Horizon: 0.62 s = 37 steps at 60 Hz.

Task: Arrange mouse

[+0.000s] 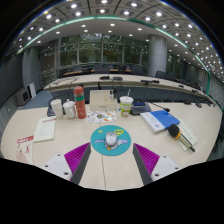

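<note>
The scene is evenly and brightly lit from above by rows of ceiling lights [100,12], which show as small white spots and strips with slight bloom. The pale worktop [60,150] reflects this light softly, without hard glare, and things on it cast only faint, short shadows. Strong wide-angle distortion bends the ceiling lines and the worktop's far edge into curves. The distant room looks dimmer, greenish and soft, with fine detail lost.
</note>
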### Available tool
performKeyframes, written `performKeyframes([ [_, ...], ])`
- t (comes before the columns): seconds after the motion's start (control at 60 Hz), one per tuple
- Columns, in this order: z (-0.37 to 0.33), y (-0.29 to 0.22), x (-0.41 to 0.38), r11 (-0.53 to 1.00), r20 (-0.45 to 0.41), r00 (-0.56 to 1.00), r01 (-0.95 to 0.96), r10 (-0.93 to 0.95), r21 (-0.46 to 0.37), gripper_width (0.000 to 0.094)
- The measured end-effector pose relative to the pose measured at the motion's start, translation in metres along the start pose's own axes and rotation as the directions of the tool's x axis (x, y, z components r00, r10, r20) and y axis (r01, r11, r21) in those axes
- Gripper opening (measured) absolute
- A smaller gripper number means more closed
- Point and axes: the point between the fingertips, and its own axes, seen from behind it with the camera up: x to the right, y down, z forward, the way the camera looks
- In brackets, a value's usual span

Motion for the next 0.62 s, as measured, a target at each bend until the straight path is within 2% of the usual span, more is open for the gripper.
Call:
performKeyframes([
  [0.3,-0.15,0.032,-0.001,0.997,-0.019,0.998,0.054,-0.053,0.048,0.0858],
  [0.617,-0.207,0.054,0.002,0.998,-0.016,1.0,0.028,-0.027,0.055,0.0859],
])
